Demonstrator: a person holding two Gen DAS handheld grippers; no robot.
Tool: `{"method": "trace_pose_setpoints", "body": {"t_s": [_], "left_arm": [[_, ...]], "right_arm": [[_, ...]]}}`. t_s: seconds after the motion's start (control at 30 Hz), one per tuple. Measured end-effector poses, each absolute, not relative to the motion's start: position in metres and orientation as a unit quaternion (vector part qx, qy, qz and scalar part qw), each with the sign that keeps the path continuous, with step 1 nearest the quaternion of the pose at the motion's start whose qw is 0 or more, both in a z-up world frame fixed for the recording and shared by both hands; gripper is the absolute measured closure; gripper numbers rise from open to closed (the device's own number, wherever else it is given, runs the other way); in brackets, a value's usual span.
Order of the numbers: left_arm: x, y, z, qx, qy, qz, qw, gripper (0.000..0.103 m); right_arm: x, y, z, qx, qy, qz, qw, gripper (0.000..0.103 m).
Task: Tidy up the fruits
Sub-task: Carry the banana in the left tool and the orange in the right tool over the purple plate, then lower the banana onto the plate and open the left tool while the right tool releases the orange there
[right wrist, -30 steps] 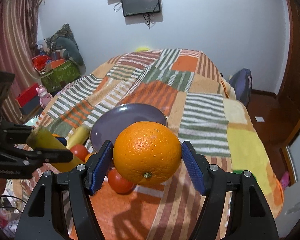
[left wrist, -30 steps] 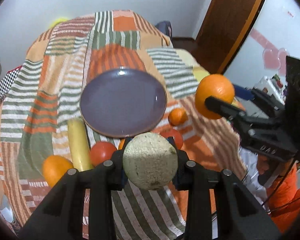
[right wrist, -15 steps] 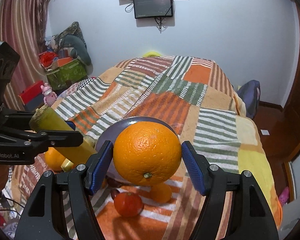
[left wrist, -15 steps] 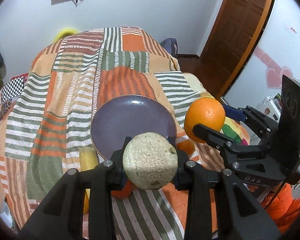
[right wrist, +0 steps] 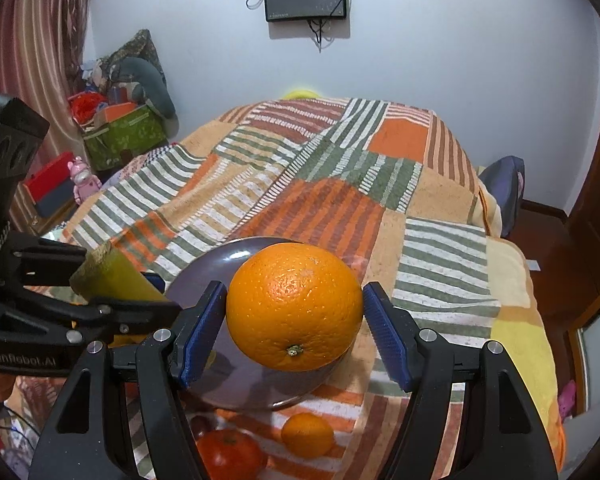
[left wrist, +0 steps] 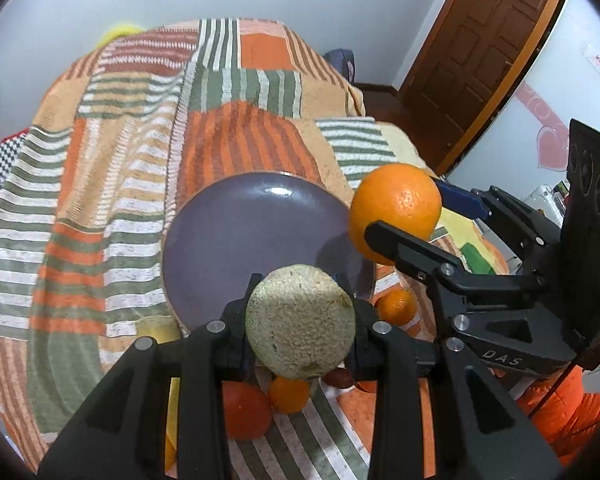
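Striped patchwork bedding [right wrist: 332,200] covered the bed beneath both tongs. Left tongs [left wrist: 300,332] were clamped narrowly on a yellow-green fruit [left wrist: 300,320] with a rough cut end, over the purple plate's [left wrist: 236,232] near rim. Right tongs [right wrist: 294,320] gripped a large orange [right wrist: 294,306] above that plate. Smaller oranges [right wrist: 307,434] and a tomato [right wrist: 228,454] lay on the bedding beside the plate.

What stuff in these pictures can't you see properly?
- Left wrist view: the yellow fruit on the blanket is mostly hidden by the left gripper and its cut-ended fruit.
- Right wrist view: the tomato is cut off by the bottom edge.
- Right wrist view: the large orange covers part of the purple plate.
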State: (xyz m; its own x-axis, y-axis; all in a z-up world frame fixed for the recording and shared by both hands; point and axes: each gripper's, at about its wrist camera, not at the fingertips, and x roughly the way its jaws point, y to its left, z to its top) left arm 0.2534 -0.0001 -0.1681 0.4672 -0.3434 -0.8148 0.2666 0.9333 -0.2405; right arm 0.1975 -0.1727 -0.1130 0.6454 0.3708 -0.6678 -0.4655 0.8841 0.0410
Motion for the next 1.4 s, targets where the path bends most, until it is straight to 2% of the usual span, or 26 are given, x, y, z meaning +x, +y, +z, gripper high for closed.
{"method": "trace_pose_setpoints", "body": {"t_s": [0.47, 1.0, 1.4], "left_arm": [[0.290, 0.011, -0.194, -0.055, 0.513, -0.182, 0.837, 0.070], [0.330, 0.043, -0.211, -0.084, 0.520, -0.134, 0.839, 0.054], [0.351, 0.044, -0.236, -0.090, 0.558, -0.124, 0.816, 0.053]], "right_arm": [[0.227, -0.161, -0.137, -0.079, 0.380, 0.232, 0.892, 0.036], [0.251, -0.140, -0.150, -0.100, 0.403, 0.233, 0.879, 0.036], [0.265, -0.125, -0.162, -0.134, 0.418, 0.230, 0.869, 0.036]]}}
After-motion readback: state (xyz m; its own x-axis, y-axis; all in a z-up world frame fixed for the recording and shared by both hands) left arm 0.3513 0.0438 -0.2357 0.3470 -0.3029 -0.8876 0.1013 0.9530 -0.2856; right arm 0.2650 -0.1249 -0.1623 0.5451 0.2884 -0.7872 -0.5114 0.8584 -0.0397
